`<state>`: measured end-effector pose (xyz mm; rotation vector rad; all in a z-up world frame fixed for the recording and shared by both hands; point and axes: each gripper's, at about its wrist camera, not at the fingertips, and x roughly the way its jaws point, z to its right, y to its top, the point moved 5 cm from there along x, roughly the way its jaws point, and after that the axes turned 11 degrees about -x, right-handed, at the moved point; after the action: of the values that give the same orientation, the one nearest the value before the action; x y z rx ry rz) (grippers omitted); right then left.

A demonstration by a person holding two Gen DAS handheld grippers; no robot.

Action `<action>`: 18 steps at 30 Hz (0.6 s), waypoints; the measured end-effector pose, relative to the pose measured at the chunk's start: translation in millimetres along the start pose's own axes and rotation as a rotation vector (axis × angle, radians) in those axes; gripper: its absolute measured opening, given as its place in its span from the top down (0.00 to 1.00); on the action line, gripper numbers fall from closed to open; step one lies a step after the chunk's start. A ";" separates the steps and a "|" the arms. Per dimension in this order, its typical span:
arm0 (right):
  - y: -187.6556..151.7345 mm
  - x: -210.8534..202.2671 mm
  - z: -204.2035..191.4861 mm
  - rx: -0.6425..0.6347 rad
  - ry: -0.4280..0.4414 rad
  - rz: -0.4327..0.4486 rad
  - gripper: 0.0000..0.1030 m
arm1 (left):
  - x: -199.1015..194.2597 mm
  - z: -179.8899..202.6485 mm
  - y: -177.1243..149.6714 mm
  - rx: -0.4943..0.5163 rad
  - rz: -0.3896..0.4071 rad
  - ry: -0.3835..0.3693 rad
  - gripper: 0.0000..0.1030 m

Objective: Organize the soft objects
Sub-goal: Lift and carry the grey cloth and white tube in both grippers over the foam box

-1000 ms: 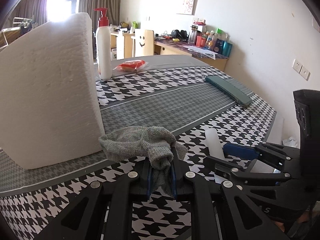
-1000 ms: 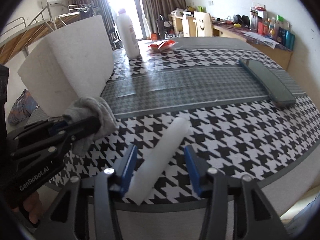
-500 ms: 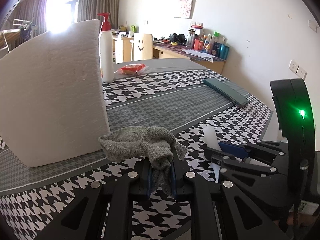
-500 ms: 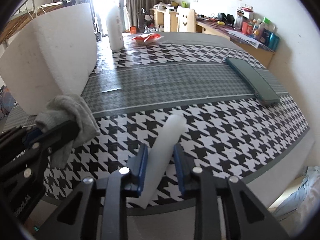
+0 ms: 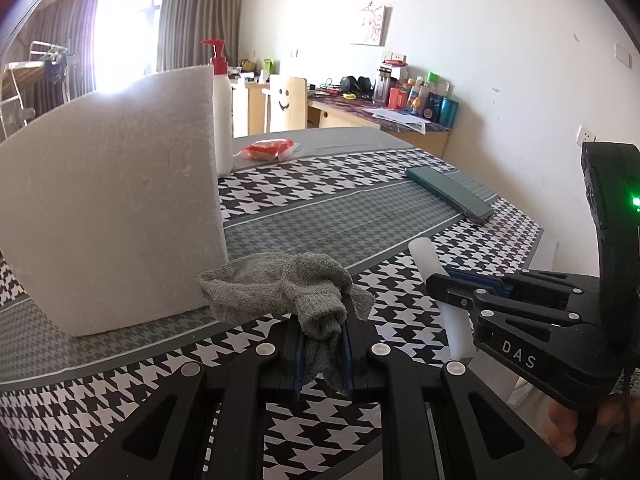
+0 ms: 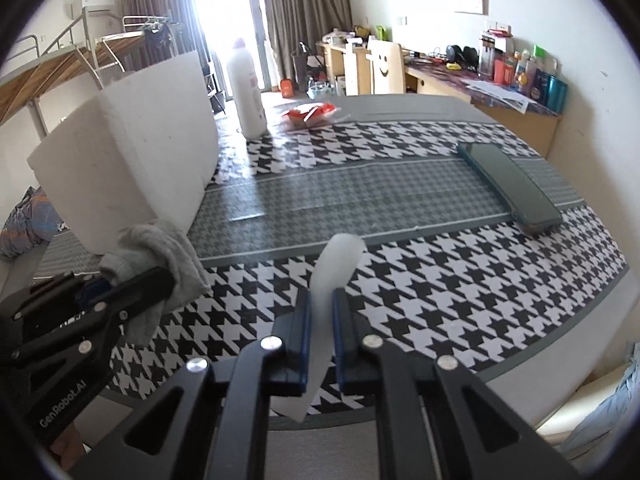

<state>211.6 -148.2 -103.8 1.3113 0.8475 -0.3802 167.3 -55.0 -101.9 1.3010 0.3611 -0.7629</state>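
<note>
- The step in hand looks like the pick-up: both soft things are gripped near the front edge of the table (image 6: 440, 184), and neither has been carried anywhere yet.
- The left gripper (image 5: 323, 354) is clamped on the grey sock (image 5: 280, 288), its blue pads (image 5: 347, 356) pinching a fold while the rest droops forward, just beside the big white foam block (image 5: 108, 200).
- The right gripper (image 6: 320, 344) has just been closing and now squeezes the white foam tube (image 6: 330, 280) flat between its jaws (the tube sticks out past the fingertips and also hangs back under the gripper).
- Next, I judge, both want lifting clear of the cloth and taking to wherever the soft things are gathered, perhaps by the foam block; the grip on the tube sits low, so its far end may wag.
- Materials: the sock is a nubbly knit, limp and crumpled; the tube is smooth, pale and squashy; the block is grainy, stiff-looking foam, standing upright.
- The table wears a houndstooth cloth, black-and-white with a finer grey band across the middle.
- Hard things stand well apart: a pump bottle (image 5: 222, 120) and a flat dark green case (image 6: 508, 188).
</note>
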 end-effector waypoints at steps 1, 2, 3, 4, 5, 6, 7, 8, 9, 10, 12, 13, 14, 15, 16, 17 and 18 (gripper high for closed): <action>-0.3 -0.8 0.1 -0.002 0.003 0.002 0.87 | 0.1 0.6 -0.1 0.001 0.001 0.000 0.85; -0.3 -0.9 0.5 -0.002 0.006 0.004 0.87 | -0.6 1.6 -0.1 0.004 0.003 0.004 0.85; 0.0 -1.1 0.9 -0.003 0.008 0.007 0.87 | -1.4 1.8 0.4 0.006 0.006 0.007 0.85; 0.5 -2.2 1.7 -0.006 0.010 0.013 0.87 | -1.8 2.3 0.9 0.009 0.010 0.009 0.85; 1.1 -3.0 2.3 -0.007 0.013 0.017 0.87 | -2.7 3.3 1.2 0.012 0.013 0.012 0.85; 1.7 -4.1 2.8 -0.009 0.015 0.023 0.87 | -3.4 4.3 2.1 0.014 0.015 0.014 0.85; 1.8 -5.6 2.6 -0.011 0.016 0.028 0.87 | -4.6 5.2 3.0 0.016 0.019 0.016 0.85; 2.3 -6.4 2.7 -0.013 0.017 0.032 0.87 | -5.9 5.7 3.8 0.017 0.022 0.017 0.85; 3.2 -7.0 3.0 -0.016 0.017 0.036 0.87 | -7.7 6.2 4.8 0.019 0.025 0.018 0.85; 4.0 -8.5 3.6 -0.018 0.019 0.043 0.87 | -9.2 7.0 6.4 0.021 0.030 0.018 0.85; 5.3 -10.9 4.2 -0.019 0.021 0.054 0.87 | -12.4 7.9 10.1 0.024 0.041 0.015 0.85; 6.9 -13.0 5.0 -0.021 0.024 0.062 0.87 | -14.0 8.6 12.2 0.027 0.046 0.011 0.85; 7.0 -14.6 5.1 -0.023 0.025 0.067 0.87 | -15.8 9.2 14.2 0.028 0.049 0.011 0.85; 8.6 -15.5 5.5 -0.025 0.028 0.070 0.87 | -17.4 10.0 16.2 0.031 0.053 0.012 0.85; 10.8 -17.3 5.6 -0.032 0.032 0.077 0.87 | -19.9 10.7 19.0 0.031 0.060 0.011 0.85; 12.5 -18.9 5.6 -0.039 0.032 0.084 0.87 | -22.0 11.2 20.6 0.031 0.067 0.009 0.85; 14.2 -20.2 5.8 -0.043 0.034 0.090 0.87 | -24.2 12.2 22.9 0.032 0.075 0.009 0.85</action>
<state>210.0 -154.3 -79.2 1.3142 0.8176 -0.2676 163.7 -57.6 -66.8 1.3412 0.3063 -0.7023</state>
